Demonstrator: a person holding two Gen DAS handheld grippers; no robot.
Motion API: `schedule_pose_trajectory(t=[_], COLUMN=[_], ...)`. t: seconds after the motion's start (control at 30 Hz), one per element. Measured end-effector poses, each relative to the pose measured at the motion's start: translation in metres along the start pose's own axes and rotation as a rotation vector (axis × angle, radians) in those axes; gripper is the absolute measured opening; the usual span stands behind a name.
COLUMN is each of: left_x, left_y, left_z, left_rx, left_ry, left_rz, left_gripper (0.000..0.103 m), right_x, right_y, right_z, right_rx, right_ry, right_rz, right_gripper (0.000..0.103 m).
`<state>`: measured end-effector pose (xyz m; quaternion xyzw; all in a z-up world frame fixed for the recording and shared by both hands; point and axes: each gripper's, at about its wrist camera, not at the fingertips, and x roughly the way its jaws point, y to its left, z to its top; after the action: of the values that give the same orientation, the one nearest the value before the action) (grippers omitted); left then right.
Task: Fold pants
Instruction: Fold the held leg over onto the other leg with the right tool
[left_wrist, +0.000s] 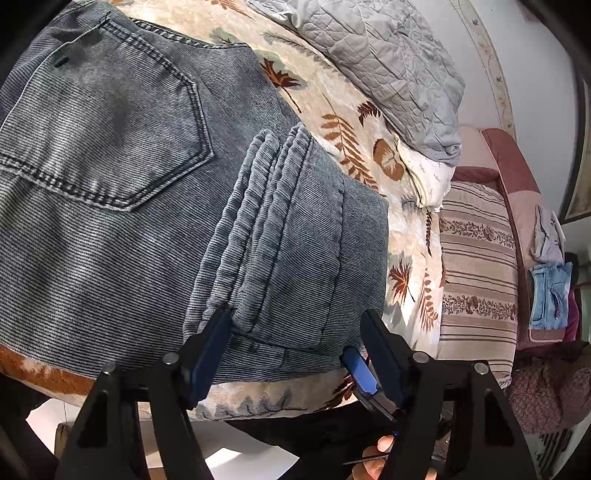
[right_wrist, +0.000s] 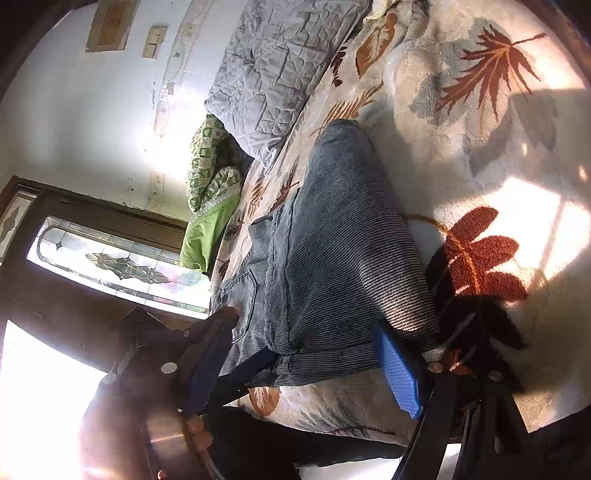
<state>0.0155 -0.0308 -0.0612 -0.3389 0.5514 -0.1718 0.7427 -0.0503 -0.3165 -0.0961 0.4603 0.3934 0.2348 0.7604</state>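
Your left gripper (left_wrist: 295, 332), jaws apart, straddles the grey-blue ribbed denim pants (left_wrist: 110, 221) at the leaf-print blanket's (left_wrist: 406, 236) near edge; right gripper (right_wrist: 314, 354) likewise. Close squarely on all layers.

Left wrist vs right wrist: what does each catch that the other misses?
Left wrist only: the jeans' back pocket, a striped pillow, a pink sofa with light blue denim draped on it.

Right wrist only: a stained-glass window, a green cloth, sun patches on the blanket.

Both: the folded jeans on the leaf-print blanket, the grey quilt, and each view's own hand-held gripper straddling the jeans' near edge, left and right.
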Motion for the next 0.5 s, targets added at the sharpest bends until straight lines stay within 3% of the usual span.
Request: schedule_pose_trajectory(t=[0.33,0.5], left_x=[-0.0002,-0.0001], left_y=[-0.0039,-0.0012], left_z=[-0.0014,0.0], left_rx=[0.036,0.006], left_ry=[-0.016,-0.024], left_rz=[0.021,0.018], left_gripper=[0.072,0.072], right_x=[-0.0001,-0.0009], right_y=[-0.0004,-0.0008], right_z=[-0.0003,-0.0005], right_rx=[0.002,0.003], right_ry=[-0.002,-0.001], right_rz=[0.002,0.001], right_gripper=[0.081,0.081])
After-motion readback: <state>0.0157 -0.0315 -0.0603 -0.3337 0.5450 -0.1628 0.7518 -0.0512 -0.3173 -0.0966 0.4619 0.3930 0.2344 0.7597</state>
